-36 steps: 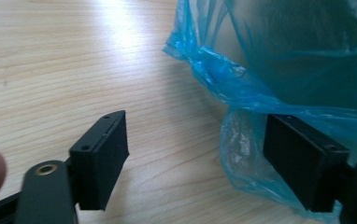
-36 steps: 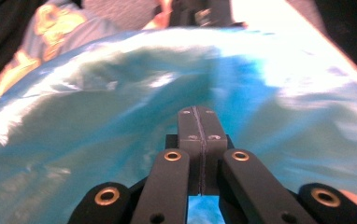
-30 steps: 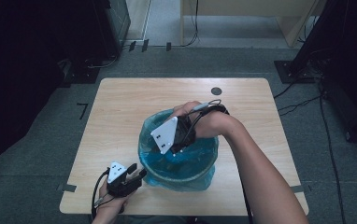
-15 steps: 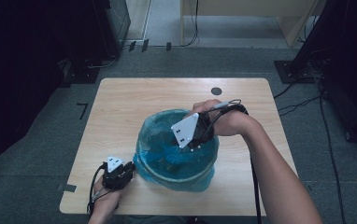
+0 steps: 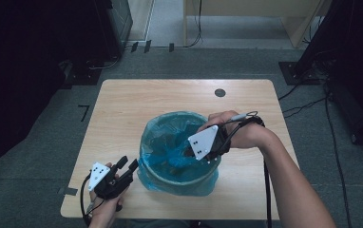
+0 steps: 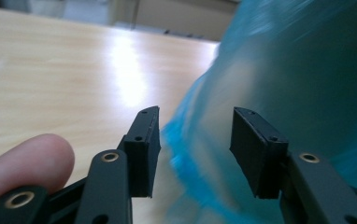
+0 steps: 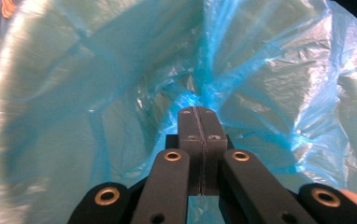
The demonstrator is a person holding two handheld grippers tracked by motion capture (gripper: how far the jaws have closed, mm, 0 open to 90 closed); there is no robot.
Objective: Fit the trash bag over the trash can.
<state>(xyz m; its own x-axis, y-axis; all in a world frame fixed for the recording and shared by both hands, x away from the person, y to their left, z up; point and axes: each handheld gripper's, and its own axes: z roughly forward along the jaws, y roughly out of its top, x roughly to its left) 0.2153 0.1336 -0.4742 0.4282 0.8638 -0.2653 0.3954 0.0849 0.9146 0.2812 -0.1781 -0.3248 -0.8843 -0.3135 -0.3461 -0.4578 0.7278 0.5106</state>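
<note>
Fitting a blue bin liner (image 5: 167,142) into a round bin (image 5: 179,176) at the near middle of a wooden table (image 5: 137,104); liner draped over the rim all round, its skirt bunched on the tabletop at the bin's near side; right gripper (image 5: 191,151) reaching down inside the bin from the right edge, jaws clenched flat together, a twist of film gathered at the tips in the right gripper view (image 7: 199,116), though whether pinched or merely pushed cannot be told; left gripper (image 5: 126,166) low at the near left, just beside the bin's outer skirt, jaws just now opening and standing apart, nothing pressed between the pads (image 6: 144,149), liner edge (image 6: 200,158) loose in the gap. Risks, as a judgement: thin film likely to tear or stretch if dragged hard by the shut jaws; rim fold liable to slip back into the bin on the near left with no grip there; light bin apt to slide or tip under a sideways pull from inside; cable (image 5: 266,190) trailing along the right forearm close enough to the rim to snag the plastic. Around: a dark round hole (image 5: 220,92) at the far right of the table, well apart; grey carpet (image 5: 37,156), dark equipment and floor cables beyond; nothing on the table in the way of either hand.
</note>
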